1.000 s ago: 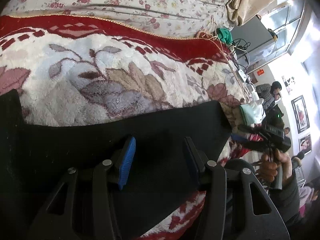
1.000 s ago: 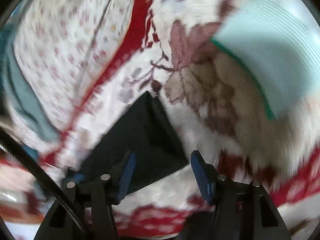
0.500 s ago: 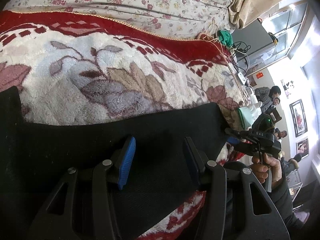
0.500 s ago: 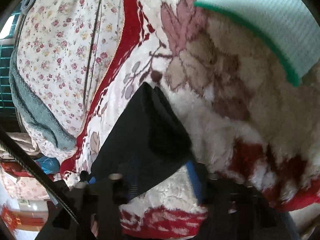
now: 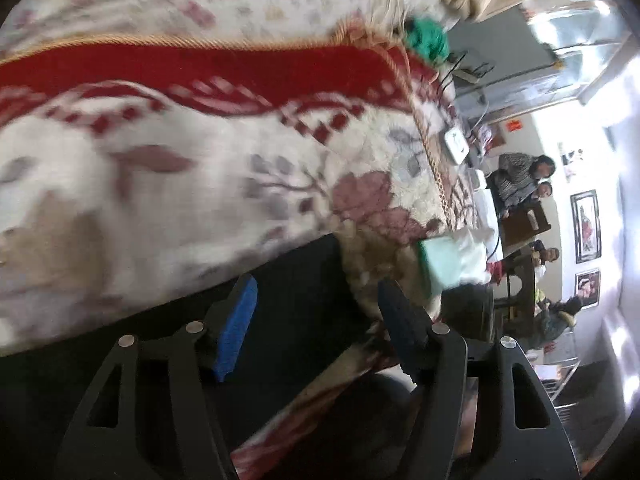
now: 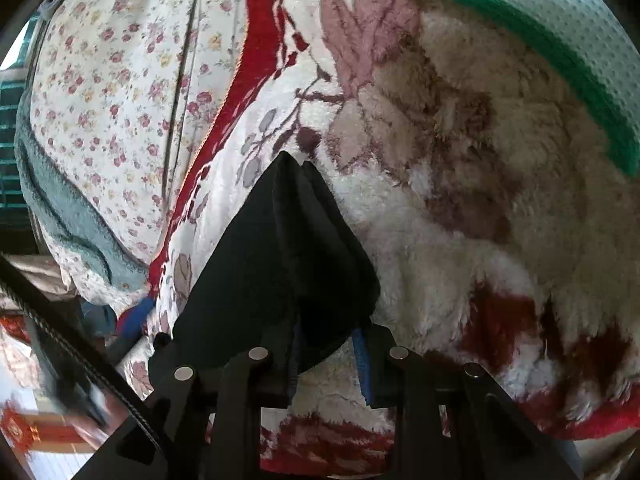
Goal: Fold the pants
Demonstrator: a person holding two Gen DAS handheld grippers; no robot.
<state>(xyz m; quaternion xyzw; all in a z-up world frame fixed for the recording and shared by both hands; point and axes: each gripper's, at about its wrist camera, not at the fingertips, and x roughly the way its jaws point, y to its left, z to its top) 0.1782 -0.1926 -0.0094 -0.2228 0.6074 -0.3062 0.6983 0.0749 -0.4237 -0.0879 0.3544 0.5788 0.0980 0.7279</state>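
Black pants (image 6: 280,264) lie on the floral blanket (image 6: 460,220), near its red-patterned edge. Right gripper (image 6: 328,360) jaws closing, bunched pants corner between them. Left gripper (image 5: 316,328) jaws opening above pants, gripping nothing.

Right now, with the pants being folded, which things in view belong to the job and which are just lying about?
Part of the job:
- black pants
- right gripper, closing on a bunched corner of them
- left gripper, opening above them

Lying about:
- plush blanket
- mint-green folded cloth
- floral quilt
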